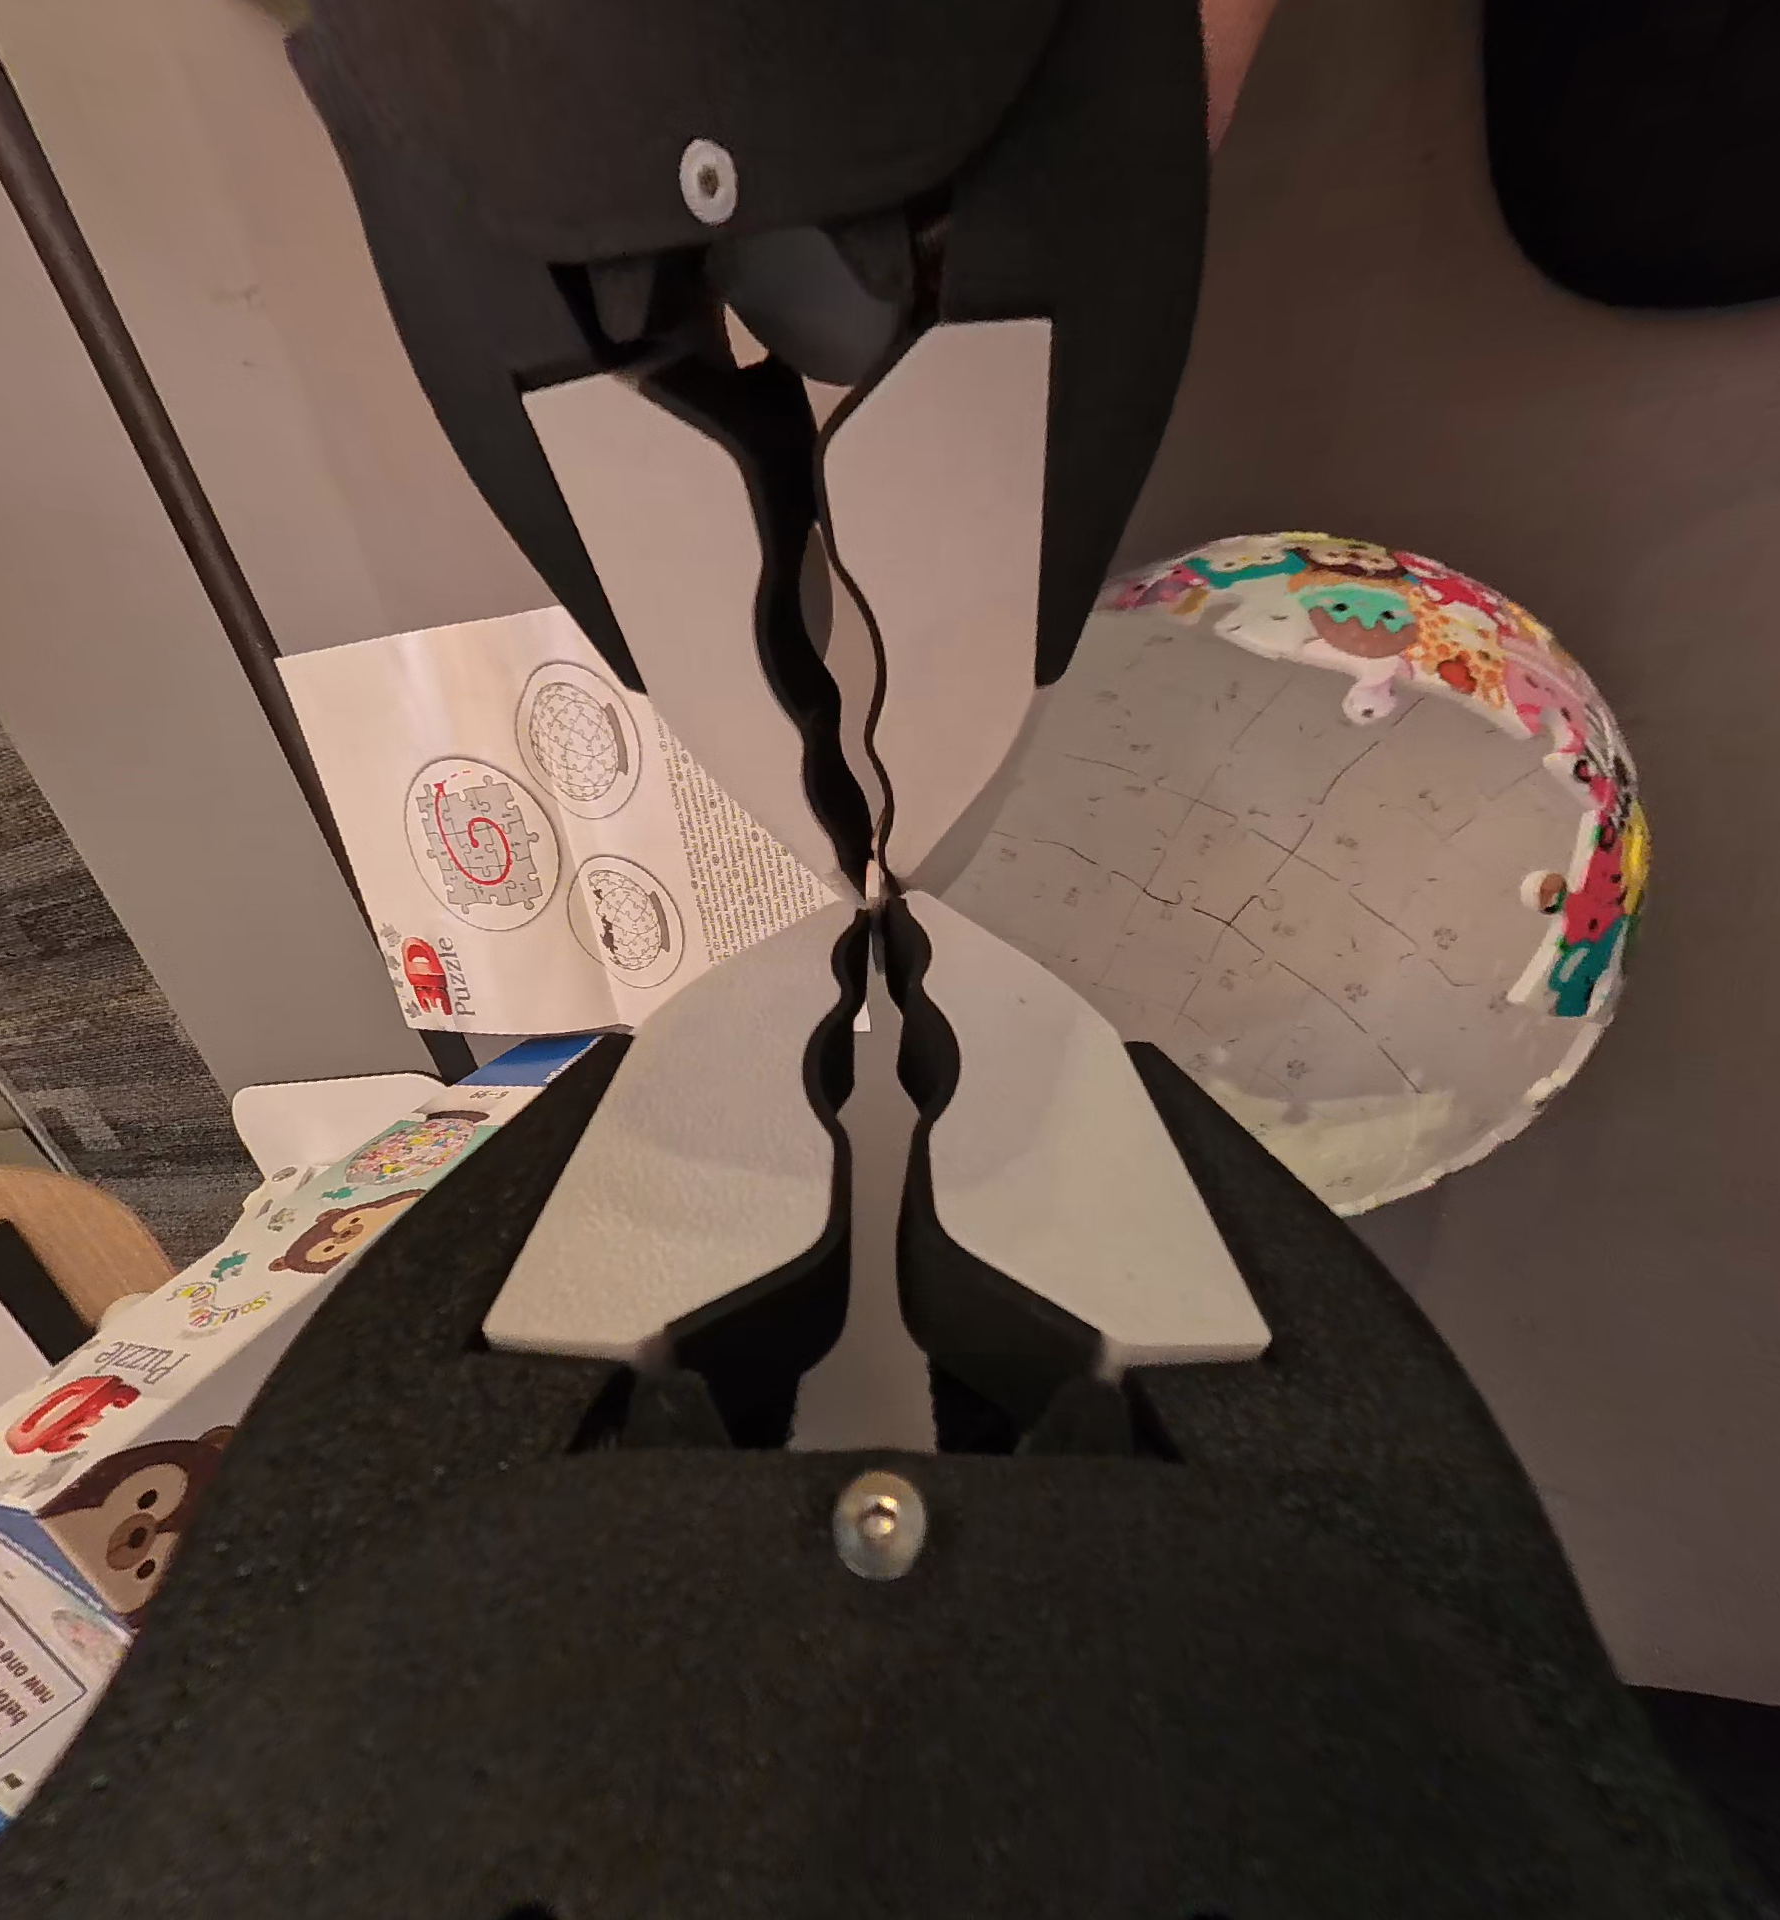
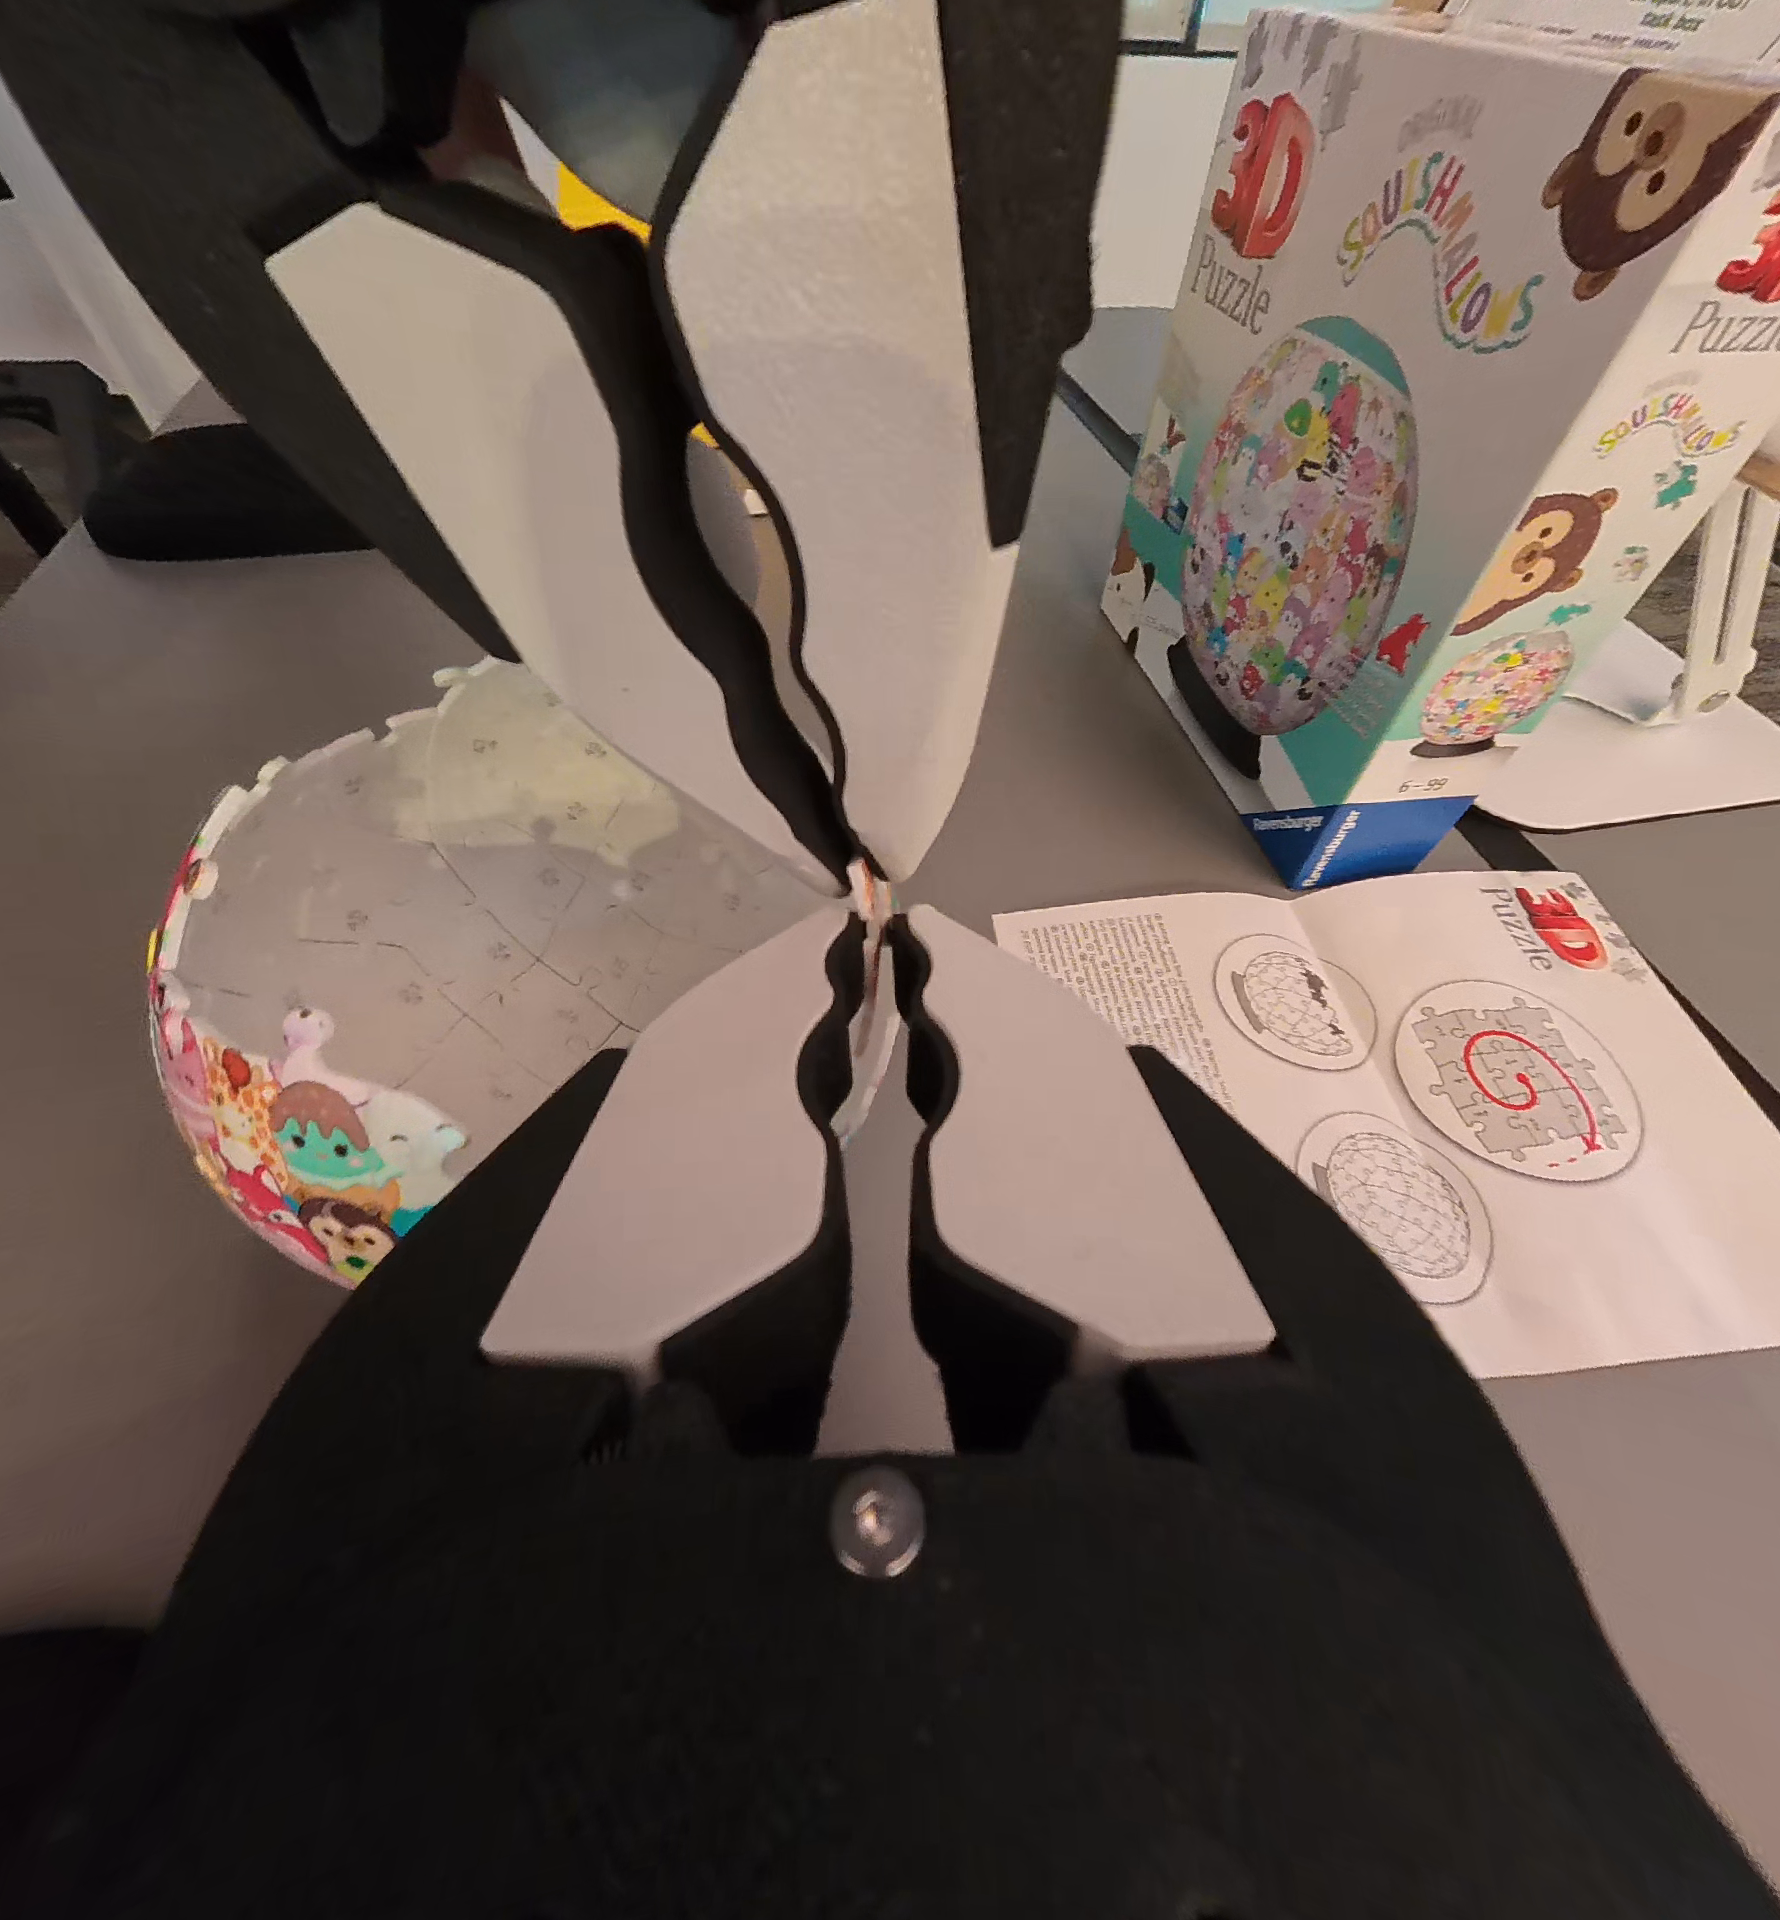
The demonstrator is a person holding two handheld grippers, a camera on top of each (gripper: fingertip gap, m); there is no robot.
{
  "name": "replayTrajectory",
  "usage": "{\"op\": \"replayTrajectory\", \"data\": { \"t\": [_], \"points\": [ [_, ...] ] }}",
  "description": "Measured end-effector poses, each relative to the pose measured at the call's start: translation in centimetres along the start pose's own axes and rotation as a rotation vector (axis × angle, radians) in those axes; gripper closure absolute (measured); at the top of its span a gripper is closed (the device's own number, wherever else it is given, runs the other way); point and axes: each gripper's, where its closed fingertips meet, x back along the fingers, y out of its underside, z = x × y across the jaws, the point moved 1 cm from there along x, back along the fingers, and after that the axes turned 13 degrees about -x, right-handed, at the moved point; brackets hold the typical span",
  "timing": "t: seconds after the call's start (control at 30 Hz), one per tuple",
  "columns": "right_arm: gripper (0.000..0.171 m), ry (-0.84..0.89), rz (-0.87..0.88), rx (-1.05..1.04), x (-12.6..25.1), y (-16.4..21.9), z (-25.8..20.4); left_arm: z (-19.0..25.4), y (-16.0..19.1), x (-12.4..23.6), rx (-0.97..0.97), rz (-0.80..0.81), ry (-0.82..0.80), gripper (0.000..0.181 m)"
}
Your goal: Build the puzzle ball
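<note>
Grey tabletop (image 2: 190, 727) spreads beneath and ahead of both grippers. Dark seam (image 1: 117, 343) crosses it, upper left of left gripper. Grey patterned carpet (image 1: 24, 831) far left, past table edge; curved wooden chair part (image 1: 44, 1216) lower left. White stand base (image 2: 1675, 769) ahead-right of right gripper. Dark rounded shape (image 1: 1675, 145) upper right. Dim, warm light.

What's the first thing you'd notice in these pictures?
Two black-and-white grippers meet tip to tip in mid-air, the left gripper and the right gripper both pinching one small puzzle piece. Behind them a half-built puzzle ball lies on the grey table, its colourful box nearby.
</note>
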Motion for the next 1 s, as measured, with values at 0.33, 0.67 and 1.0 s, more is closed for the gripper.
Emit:
{"op": "replayTrajectory", "data": {
  "t": [0.33,0.67,1.0],
  "points": [
    [0.155,-0.032,-0.014,-0.011,0.4,0.1,0.2,0.1,0.2,0.1,-0.016,-0.03,-0.001,0.179],
    [0.155,-0.056,-0.07,-0.019,-0.3,0.2,0.3,0.1,0.5,-0.2,-0.035,-0.063,-0.005,0.179],
    [0.162,-0.061,-0.09,-0.007,-0.8,0.2,0.4,-0.1,1.0,-0.4,-0.03,-0.077,-0.006,0.179]
  ]
}}
